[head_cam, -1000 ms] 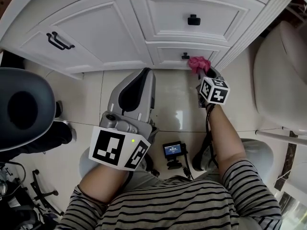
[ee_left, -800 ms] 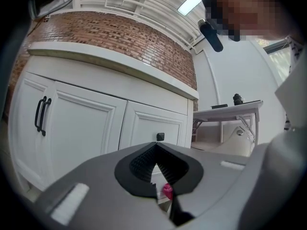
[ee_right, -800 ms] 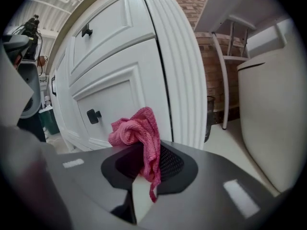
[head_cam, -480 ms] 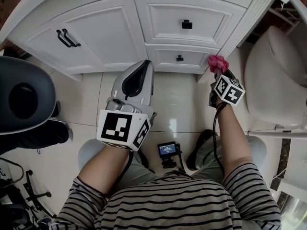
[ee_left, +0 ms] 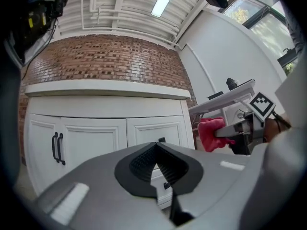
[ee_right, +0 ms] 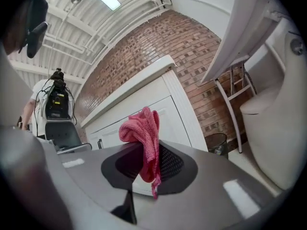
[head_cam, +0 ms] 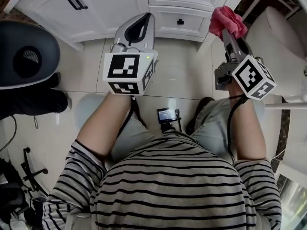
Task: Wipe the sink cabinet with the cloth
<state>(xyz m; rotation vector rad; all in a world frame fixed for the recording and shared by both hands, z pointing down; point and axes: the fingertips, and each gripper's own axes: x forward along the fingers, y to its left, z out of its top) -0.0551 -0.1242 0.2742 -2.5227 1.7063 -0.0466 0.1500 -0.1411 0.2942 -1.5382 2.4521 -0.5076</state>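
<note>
The white sink cabinet (head_cam: 115,4) fills the top of the head view, with black handles (head_cam: 76,0) on its left door and small knobs on its drawers. My right gripper (head_cam: 225,30) is shut on a pink cloth (head_cam: 227,20), held off the cabinet's right corner. In the right gripper view the cloth (ee_right: 144,135) bunches above the shut jaws, the cabinet (ee_right: 144,114) behind it. My left gripper (head_cam: 144,18) is shut and empty, pointing at the drawers. From the left gripper view I see the cabinet (ee_left: 96,128) ahead and the cloth (ee_left: 209,133) at right.
A white toilet (head_cam: 283,47) stands at the right, close to my right gripper. A grey office chair (head_cam: 26,51) sits at the left. A small device with a screen (head_cam: 166,115) hangs at my waist. Beige floor tiles (head_cam: 184,75) lie below the cabinet.
Both grippers have risen toward the camera and look larger. The right gripper has carried the cloth up and right, away from the drawer front. The cabinet has slid toward the top edge.
</note>
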